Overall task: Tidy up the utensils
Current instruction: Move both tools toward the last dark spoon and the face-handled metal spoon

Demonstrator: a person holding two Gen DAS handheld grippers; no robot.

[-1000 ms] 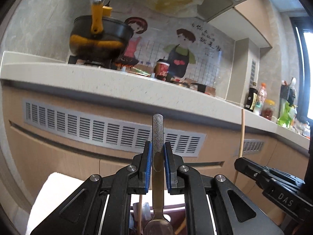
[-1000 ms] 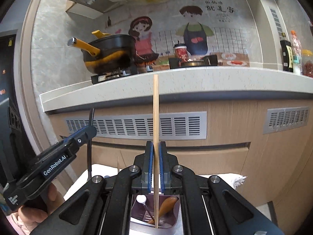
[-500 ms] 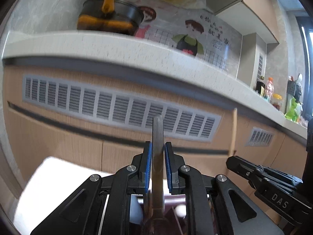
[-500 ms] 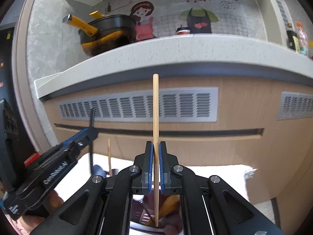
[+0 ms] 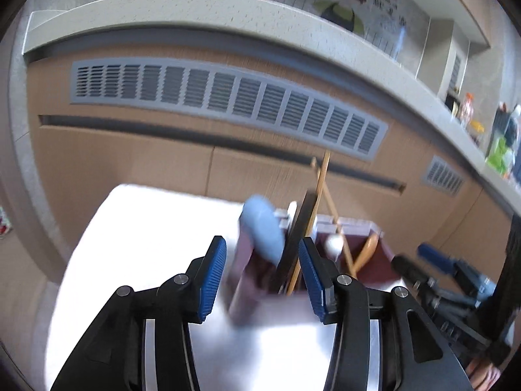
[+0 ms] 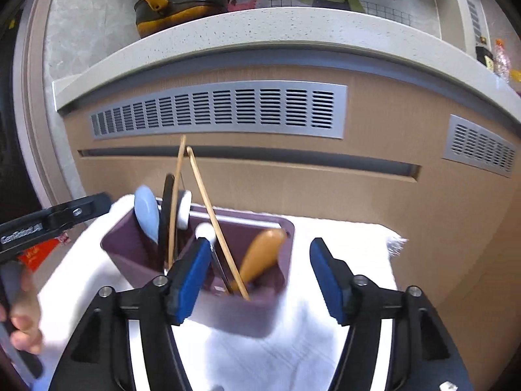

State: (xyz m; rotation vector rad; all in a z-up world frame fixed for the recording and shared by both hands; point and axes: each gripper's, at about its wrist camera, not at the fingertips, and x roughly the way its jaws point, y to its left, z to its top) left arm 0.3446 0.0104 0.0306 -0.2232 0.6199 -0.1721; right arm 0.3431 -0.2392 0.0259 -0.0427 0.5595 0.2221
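Observation:
A purple utensil holder (image 6: 228,312) (image 5: 242,280) stands on a white towel (image 6: 342,238). It holds a light blue spoon (image 6: 146,215) (image 5: 263,231), a dark flat handle (image 5: 299,228), two wooden chopsticks (image 6: 211,215) (image 5: 322,189), a white-knobbed tool (image 6: 205,229) and a wooden handle (image 6: 260,254). My left gripper (image 5: 262,273) hovers just over the holder's left end, jaws opening, pads touching nothing. My right gripper (image 6: 260,280) hangs over the holder's near side, jaws also opening; a chopstick leans free between them. Each gripper also shows at the other view's edge.
A wooden cabinet front with grey vent grilles (image 6: 221,107) rises right behind the towel, under a pale countertop (image 6: 260,32). A black and yellow pot (image 6: 182,3) sits on it. A person's hand (image 6: 22,312) holds the left gripper's handle.
Both grippers sank toward the holder and opened. The left let go of the metal spoon, the right let go of the chopstick; both now stand in the holder.

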